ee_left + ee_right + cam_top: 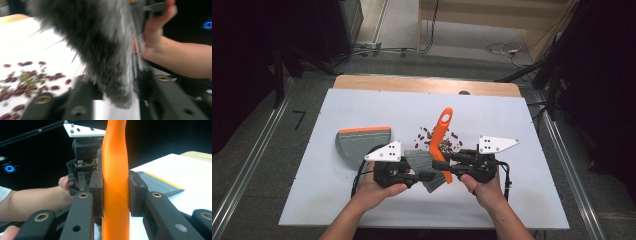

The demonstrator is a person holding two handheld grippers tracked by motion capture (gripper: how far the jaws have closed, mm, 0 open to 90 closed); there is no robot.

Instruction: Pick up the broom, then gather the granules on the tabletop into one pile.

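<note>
- No brand, label or readable writing shows on the tools or the table.
- The hand brush with a curved orange plastic handle (441, 137) and a head of grey bristles (424, 167) sits near the middle front of the white tabletop (522, 200), between the two hands, its handle slanting up and away from the person.
- The right gripper (456, 159) is clamped on that orange handle: in the right gripper view its two dark pads (97, 195) press flat against both sides of the smooth, glossy handle (115, 185).
- The left gripper (419, 176) reaches in at the bristle end; in the left gripper view the bristles (100, 50) hang blurred between its black jaws, which stand apart on either side, and I cannot tell whether a pad touches them.
- A scatter of dark red beans (432, 137) mixed with small greenish grains lies on the tabletop just behind the brush and around its handle; the left gripper view shows the beans (30, 80) glossy and oval.
- A grey plastic dustpan with an orange lip (362, 142) rests flat to the left of the beans, just beyond the left hand (374, 192).
- The right hand (484, 190) holds its gripper at the brush's right.
- Each gripper carries a white three-cornered plate (384, 151) with small holes.
- Beyond the table's pale wooden far edge (427, 84), cables run over a grey floor.
</note>
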